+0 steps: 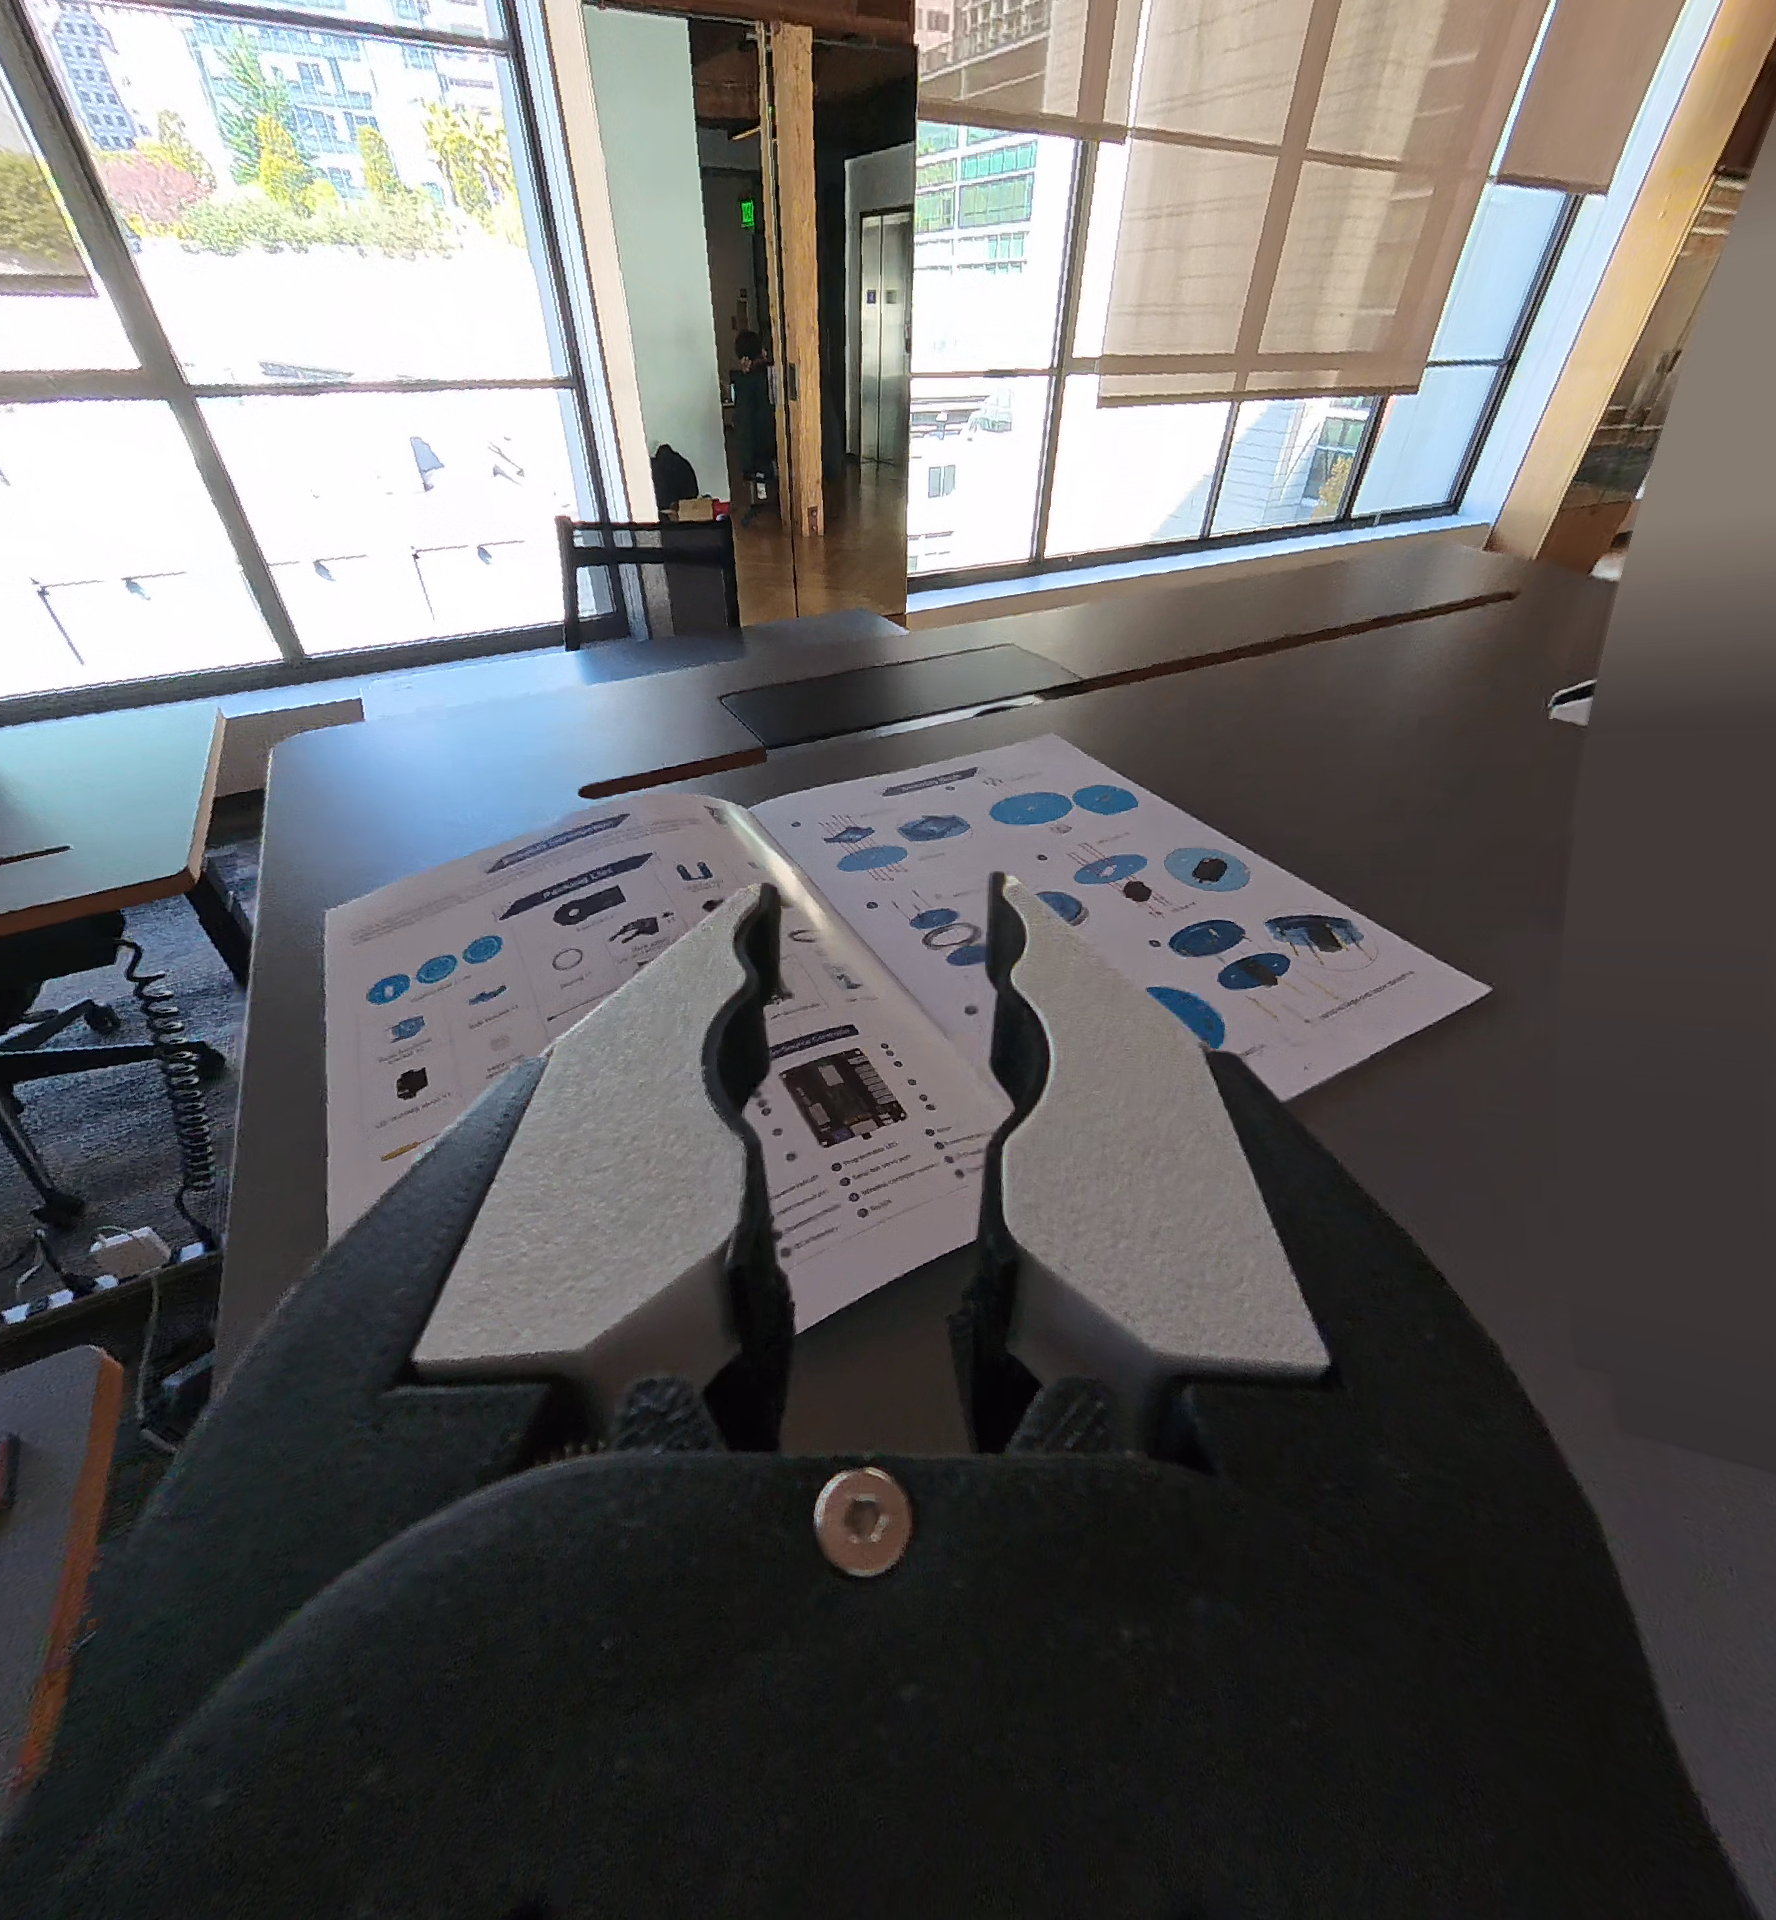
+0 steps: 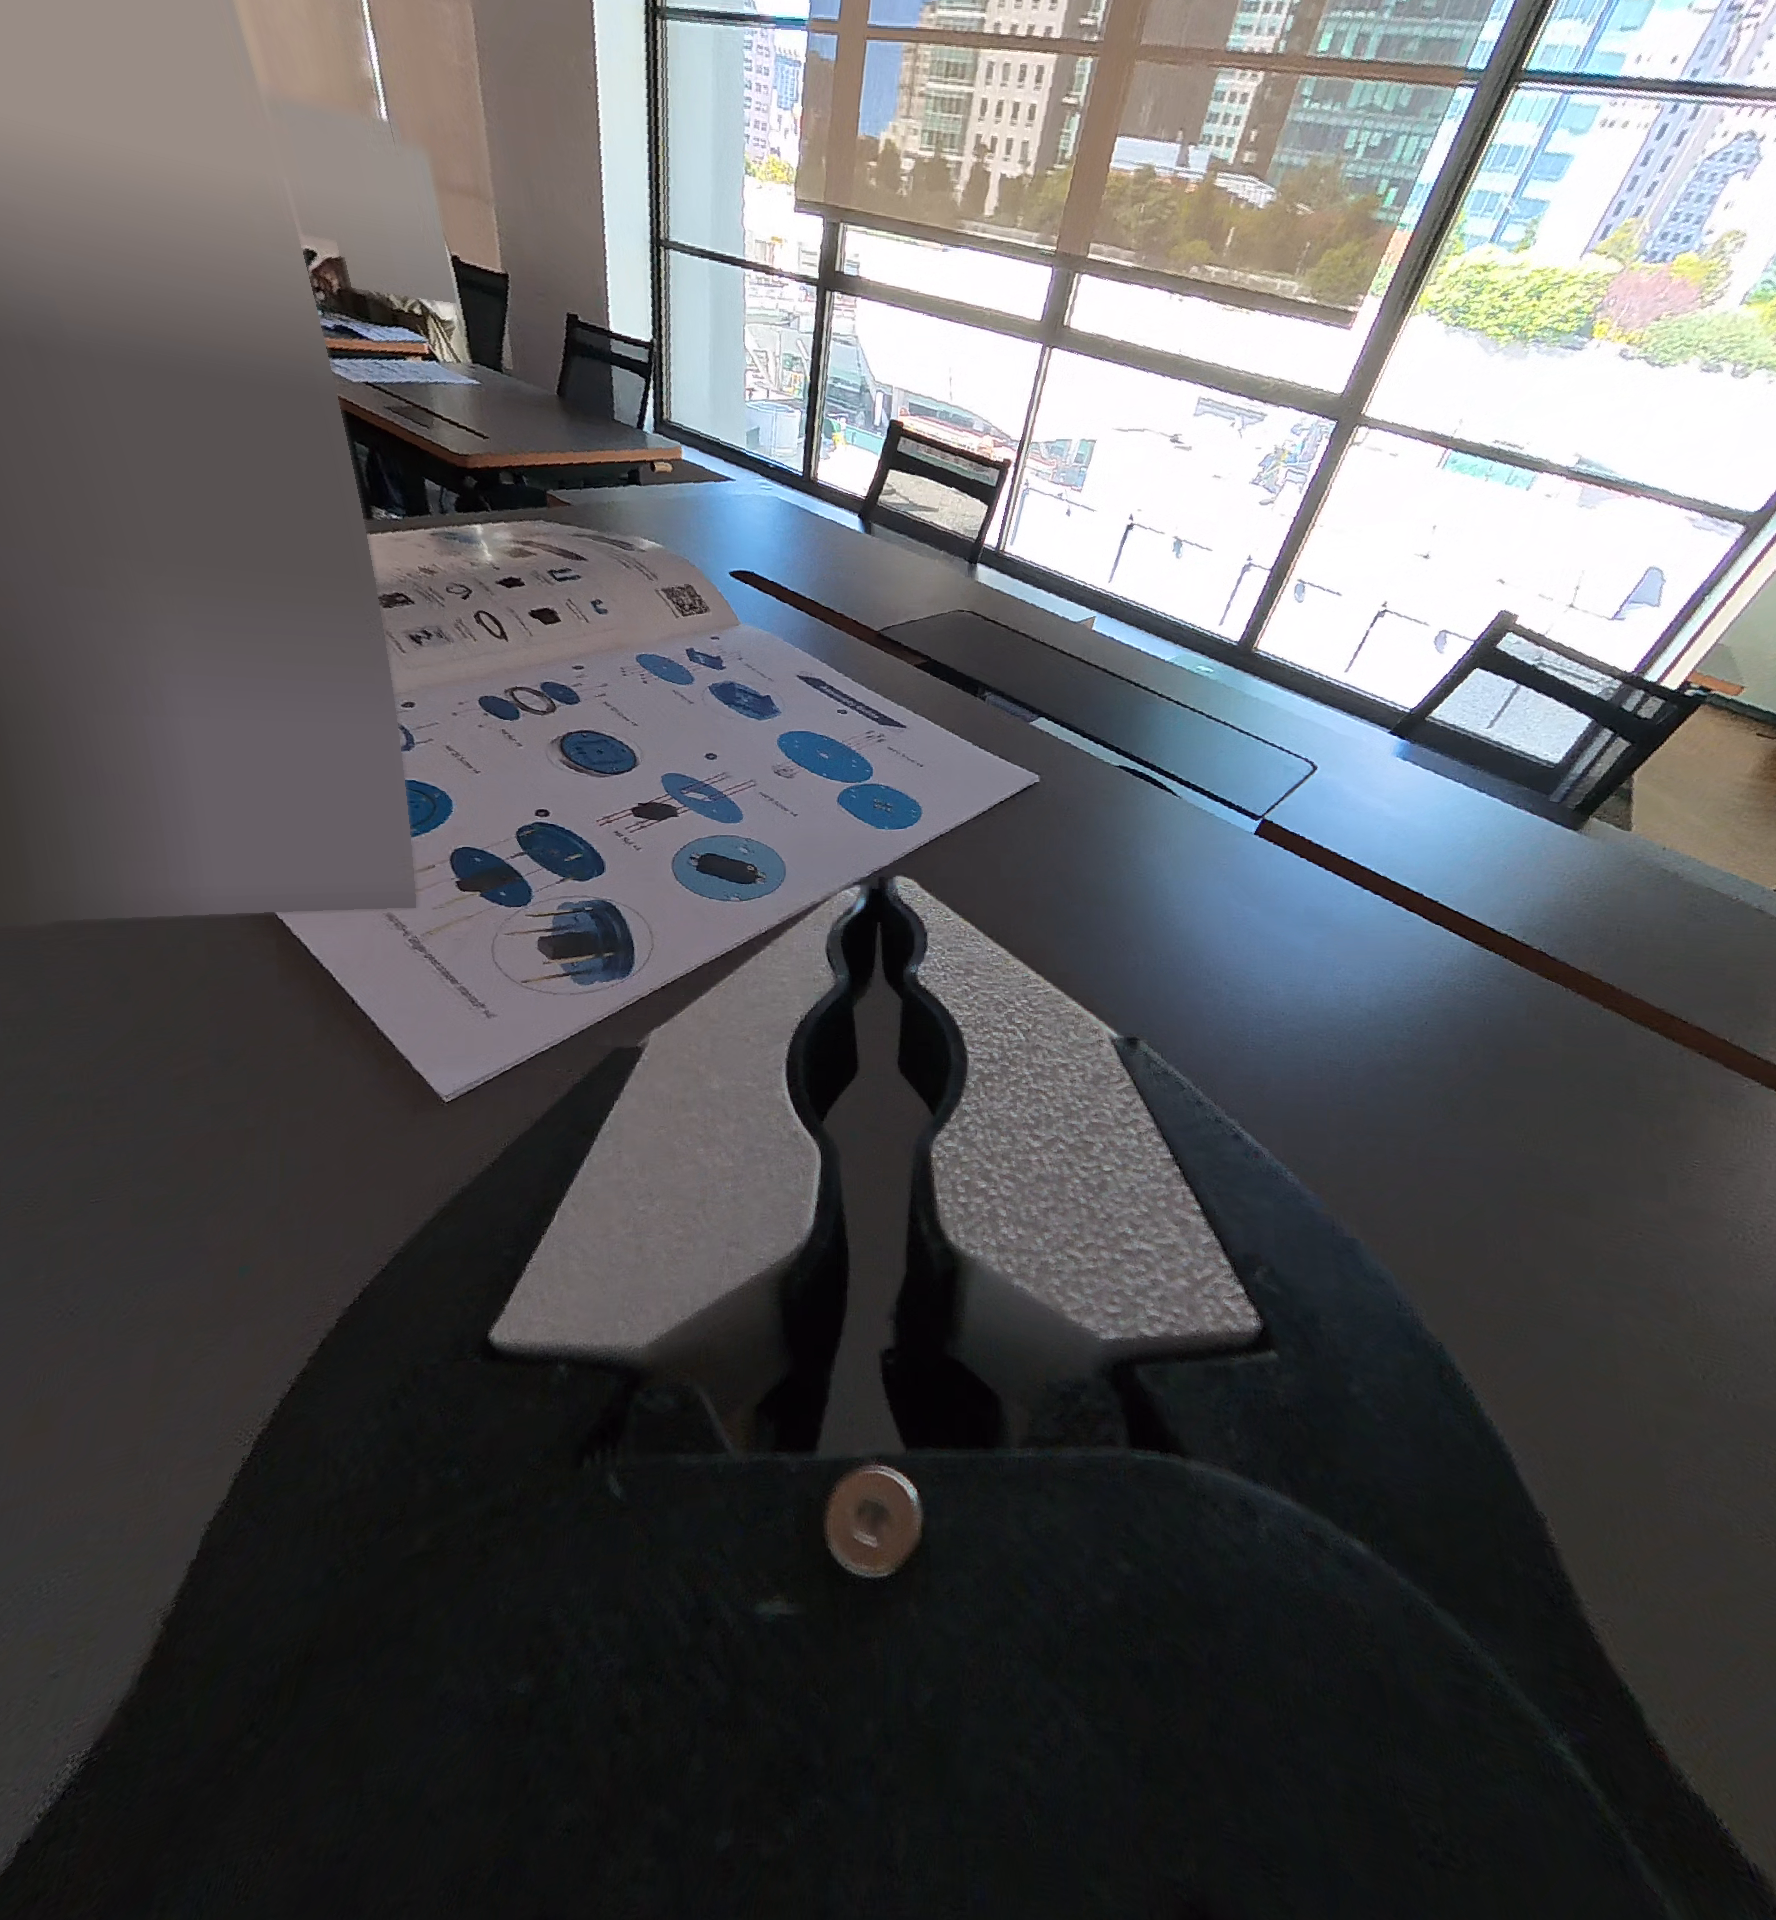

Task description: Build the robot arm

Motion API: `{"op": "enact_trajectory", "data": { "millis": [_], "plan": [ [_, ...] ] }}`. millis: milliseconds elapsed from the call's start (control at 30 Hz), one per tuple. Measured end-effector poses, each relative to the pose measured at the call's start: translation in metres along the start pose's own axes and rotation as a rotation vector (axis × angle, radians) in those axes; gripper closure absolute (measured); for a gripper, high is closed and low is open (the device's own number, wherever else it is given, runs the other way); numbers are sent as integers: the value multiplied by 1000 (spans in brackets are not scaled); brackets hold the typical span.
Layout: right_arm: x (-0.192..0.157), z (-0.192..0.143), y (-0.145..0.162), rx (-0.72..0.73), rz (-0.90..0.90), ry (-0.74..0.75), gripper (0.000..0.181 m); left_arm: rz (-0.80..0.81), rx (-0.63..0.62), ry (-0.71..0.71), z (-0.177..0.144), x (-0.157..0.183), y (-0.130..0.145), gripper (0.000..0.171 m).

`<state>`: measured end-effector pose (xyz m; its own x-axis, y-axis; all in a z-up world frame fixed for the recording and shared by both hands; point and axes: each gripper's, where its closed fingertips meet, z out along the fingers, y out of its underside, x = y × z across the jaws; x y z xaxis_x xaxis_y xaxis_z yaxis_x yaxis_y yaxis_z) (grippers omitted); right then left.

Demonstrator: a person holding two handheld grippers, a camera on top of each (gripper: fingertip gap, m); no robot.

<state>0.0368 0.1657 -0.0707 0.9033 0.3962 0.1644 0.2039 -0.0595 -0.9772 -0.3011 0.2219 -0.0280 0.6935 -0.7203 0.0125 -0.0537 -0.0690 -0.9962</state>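
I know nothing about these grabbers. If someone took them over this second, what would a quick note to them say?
Left gripper: open, empty, hovering over the open booklet, roughly above its centre fold.
Right gripper: shut, empty, tips at the near edge of the booklet's right-hand page; contact cannot be told.
Booklet lies open and flat on the dark table, both pages showing diagrams.
Nothing is held by either gripper; no page is lifted.

I see print only on the open booklet (image 1: 1071, 894) lying on the dark table (image 1: 1383, 831), its headings, captions and a square code (image 2: 686, 601) sitting among blue part drawings, plus a small green lit sign (image 1: 748, 213) beyond the doorway.
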Motion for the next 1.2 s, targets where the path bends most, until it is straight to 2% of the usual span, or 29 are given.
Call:
{"op": "enact_trajectory", "data": {
  "millis": [100, 200, 267, 333, 400, 500, 633, 733, 833, 933, 1033, 1200],
  "plan": [
    [7, -3, -3, -3, -74, 49, 181, -48, 100, 40, -13, 6, -24, 134],
    [8, -10, -10, -2, -232, 99, 181, -94, 209, 83, -46, 5, -50, 132],
    [-1, -19, -25, -3, -296, 149, 181, -87, 227, 84, -87, -9, -57, 132],
    [-43, -22, -63, 72, -299, 133, 181, -52, 216, 7, -145, -41, -54, 132],
    [-122, -11, -102, 175, -215, 11, 175, -26, 174, -100, -216, -83, -36, 131],
    [-287, 19, -138, 267, -100, -315, 171, -24, 26, -251, -329, -148, 22, 129],
    [-499, 78, -163, 346, -55, -598, 170, -37, -124, -391, -473, -226, 109, 129],
    [-634, 138, -167, 286, -20, -753, 165, -105, -229, -475, -555, -277, 162, 129],
    [-744, 196, -149, 211, 26, -887, 164, -173, -230, -509, -604, -313, 190, 129],
    [-808, 267, -96, 59, 50, -882, 164, -208, -225, -543, -633, -353, 213, 129],
    [-833, 325, -39, -46, 59, -832, 164, -229, -175, -568, -643, -394, 224, 130],
    [-824, 409, 43, -159, -32, -685, 164, -231, -127, -559, -642, -465, 233, 133]
  ]
}}
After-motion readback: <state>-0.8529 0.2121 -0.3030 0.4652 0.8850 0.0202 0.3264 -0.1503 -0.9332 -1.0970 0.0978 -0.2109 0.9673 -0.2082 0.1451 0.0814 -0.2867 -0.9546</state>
